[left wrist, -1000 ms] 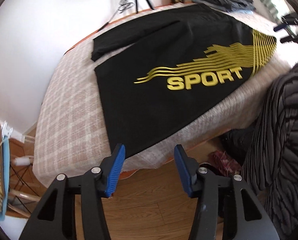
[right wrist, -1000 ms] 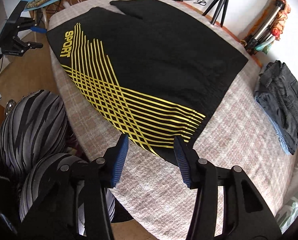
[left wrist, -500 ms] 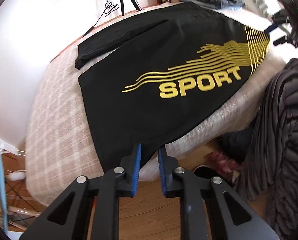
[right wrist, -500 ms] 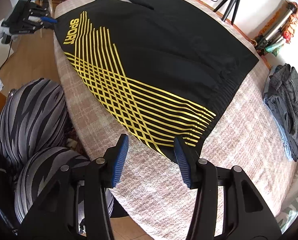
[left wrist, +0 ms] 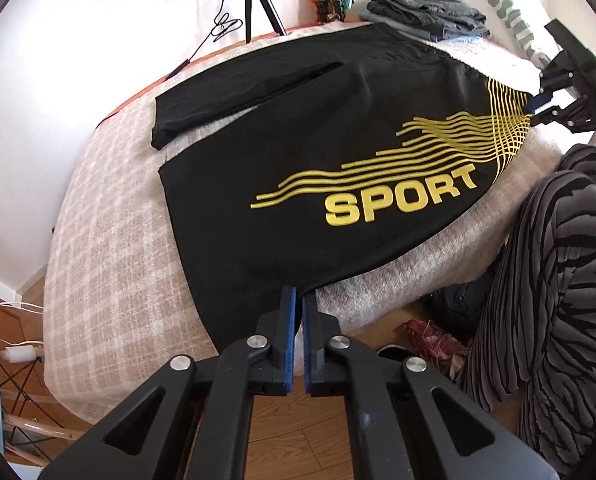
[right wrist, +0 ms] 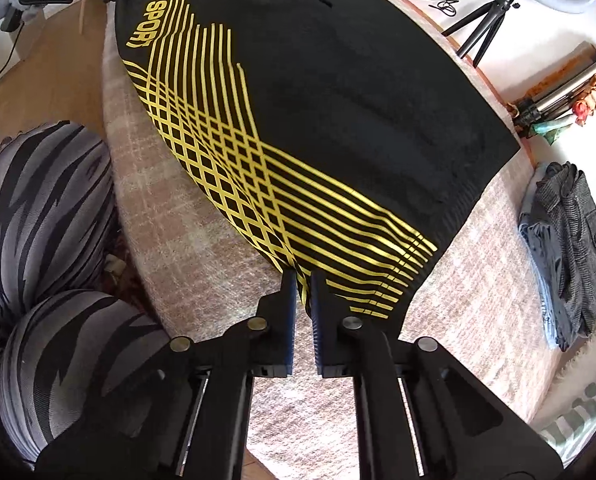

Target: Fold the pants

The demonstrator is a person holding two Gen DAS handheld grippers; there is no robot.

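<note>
With the black pants (left wrist: 338, 128) spread flat on the bed (left wrist: 110, 248), your left gripper (left wrist: 298, 300) and right gripper (right wrist: 304, 284) have just clamped the near edge, so lifting can begin.

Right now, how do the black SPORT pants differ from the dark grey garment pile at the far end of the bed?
The black pants with yellow SPORT print lie spread flat over the checked beige bed cover; the dark grey garment pile is folded and stacked. The pants are pinched at one edge by the left gripper and the right gripper; the pile is untouched. The pants carry yellow stripes; the pile is plain. Both rest on the bed cover.
</note>
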